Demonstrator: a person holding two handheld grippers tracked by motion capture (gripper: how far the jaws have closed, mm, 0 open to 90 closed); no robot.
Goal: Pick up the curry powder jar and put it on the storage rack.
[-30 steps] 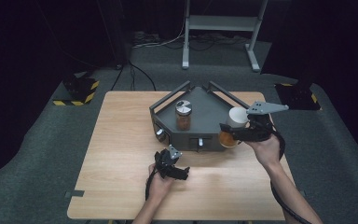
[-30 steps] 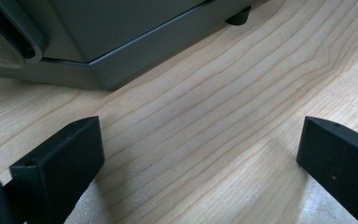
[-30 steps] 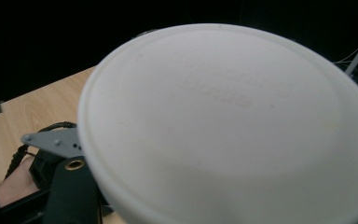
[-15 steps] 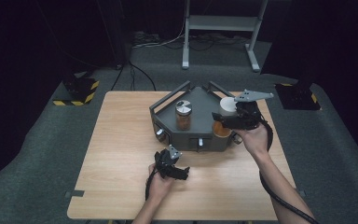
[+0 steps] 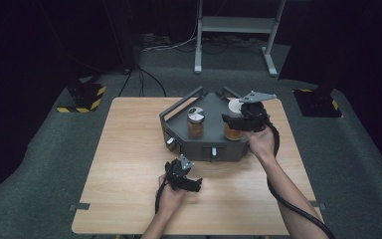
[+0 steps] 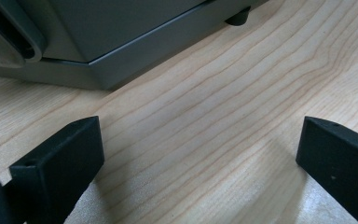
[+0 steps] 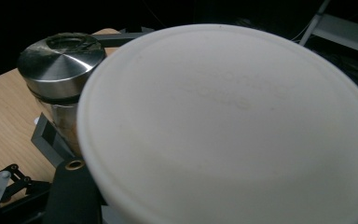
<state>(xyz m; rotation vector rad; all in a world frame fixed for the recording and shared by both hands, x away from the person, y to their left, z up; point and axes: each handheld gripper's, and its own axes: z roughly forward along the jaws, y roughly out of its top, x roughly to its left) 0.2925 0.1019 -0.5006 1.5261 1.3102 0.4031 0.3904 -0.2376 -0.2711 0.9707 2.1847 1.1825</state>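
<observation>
My right gripper (image 5: pixel 235 121) is shut on a jar with a white lid (image 5: pixel 235 105) and amber contents, held over the right part of a grey wedge-shaped stand (image 5: pixel 214 145). In the right gripper view the white lid (image 7: pixel 233 121) sits very close, with one black finger (image 7: pixel 72 191) beside it. A second amber jar with a metal lid (image 5: pixel 195 122) (image 7: pixel 60 56) stands upright on the stand to the left. My left gripper (image 5: pixel 195 184) rests on the wooden table (image 5: pixel 129 149) in front of the stand, jaws open (image 6: pixel 200 149) with nothing between them.
The stand (image 6: pixel 121 42) has raised rails along its back edges and knobs on its front face. Bare wood lies to the left of and in front of it. Beyond the table is dark carpet, with a metal frame's legs (image 5: pixel 199 59) and black-and-yellow floor blocks (image 5: pixel 82 97).
My right hand has carried the white-lidded jar left and farther back, from the stand's right front edge to over its top. The left gripper has stayed put.
</observation>
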